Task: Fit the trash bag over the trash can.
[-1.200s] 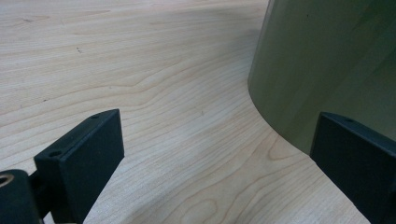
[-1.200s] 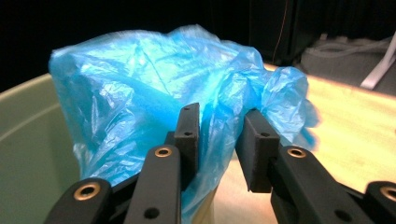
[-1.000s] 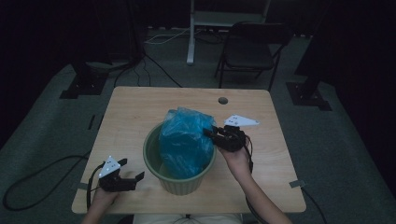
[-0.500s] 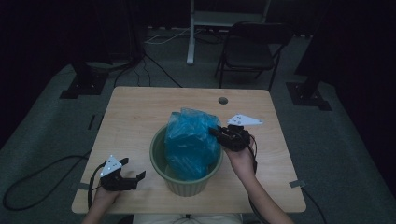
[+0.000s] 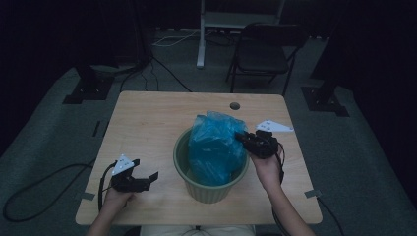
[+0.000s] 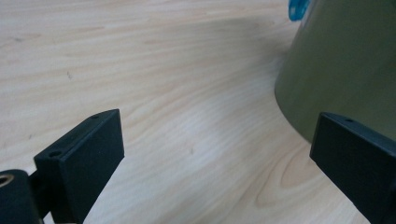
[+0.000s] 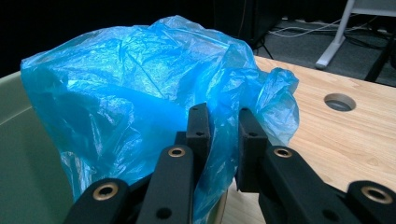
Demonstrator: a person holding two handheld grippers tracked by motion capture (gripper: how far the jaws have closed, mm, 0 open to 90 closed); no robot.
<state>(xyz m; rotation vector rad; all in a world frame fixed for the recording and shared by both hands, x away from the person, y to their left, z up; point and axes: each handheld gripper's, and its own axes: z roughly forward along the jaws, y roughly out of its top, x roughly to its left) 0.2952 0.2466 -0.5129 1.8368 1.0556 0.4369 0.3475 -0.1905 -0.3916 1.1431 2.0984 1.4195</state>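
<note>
Your right gripper [image 7: 219, 140] has just been closing, and a fold of the blue bag [image 7: 140, 88] now sits pinched between its jaws in the lower middle of the right gripper view. In the high view the bag [image 5: 214, 147] stands bunched up out of the green bin [image 5: 209, 189] at the centre of the frame, and bin and bag have slid a little toward the right of the frame since a second ago, your right gripper [image 5: 243, 138] going with them at the bag's right edge. That grip means you have the bag's rim in hand, so I judge the next move is to draw it out over the bin's edge. Your left gripper [image 5: 145, 177] rests at the lower left of the high view, jaws wide apart and holding nothing; in the left gripper view the bin's wall [image 6: 345, 65] rises at the upper right, just beside one jaw, with bare table [image 6: 163, 84] between the jaws
</note>
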